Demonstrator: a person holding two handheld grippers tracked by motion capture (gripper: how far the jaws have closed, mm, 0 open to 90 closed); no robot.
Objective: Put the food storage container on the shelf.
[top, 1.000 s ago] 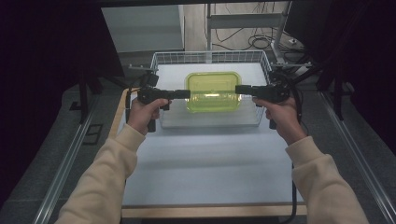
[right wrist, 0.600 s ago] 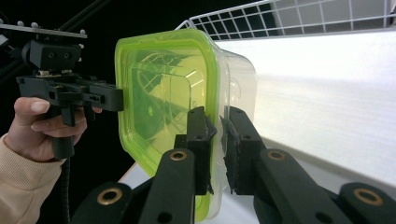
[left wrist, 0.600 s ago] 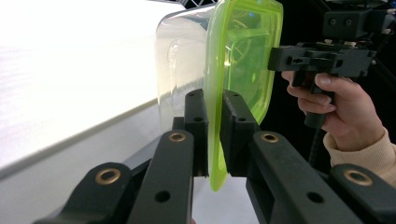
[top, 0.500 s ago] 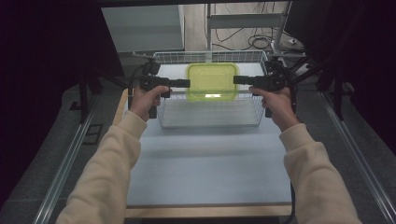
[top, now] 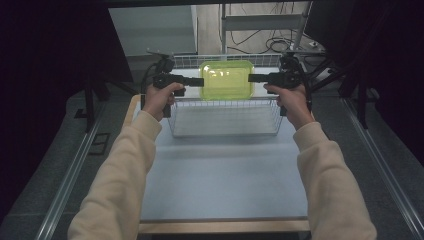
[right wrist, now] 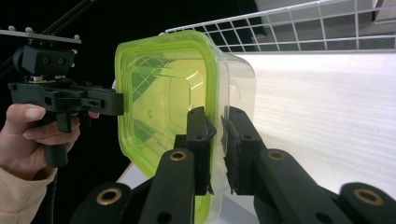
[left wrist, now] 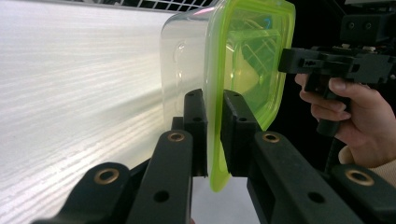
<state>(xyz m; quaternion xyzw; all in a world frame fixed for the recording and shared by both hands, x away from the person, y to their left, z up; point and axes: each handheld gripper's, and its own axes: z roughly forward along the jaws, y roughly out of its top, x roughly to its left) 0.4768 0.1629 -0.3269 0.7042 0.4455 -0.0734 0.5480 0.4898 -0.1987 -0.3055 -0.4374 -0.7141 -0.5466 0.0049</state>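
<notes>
Both grippers hold one container (top: 226, 80) w/ a clear body and a yellow-green lid, lifted above the wire basket (top: 225, 117) near the desk's (top: 225, 175) far edge.

Left gripper (top: 192, 81): comes in from the container's left side in the high view, jaws pressed onto the rim of the lid. In the left gripper view, the left gripper (left wrist: 213, 135) has its two black pads on either side of the green rim, pinching it; the clear tub sits to one side of the pads, the lid's top face to the other. Left hand (top: 159, 97) wraps the handle, cream sleeve behind it.

Right gripper (top: 259, 78): same on the opposite side, jaws nipped on the lid rim. In the right gripper view, the right gripper (right wrist: 216, 140) shows toothed pads close together w/ the lid edge and tub wall between them. Right hand (top: 290, 100) on its handle.

Container hangs roughly level between the two grippers, lid up, over the basket's far part; can't tell if its bottom touches the basket's wires. Inside looks empty thru the lid, as far as visible.

Basket: white wire mesh, open top, stands on the pale desk surface, centred left-right, close to the far edge. Cables (top: 280, 45) lie on the floor beyond the desk.
</notes>
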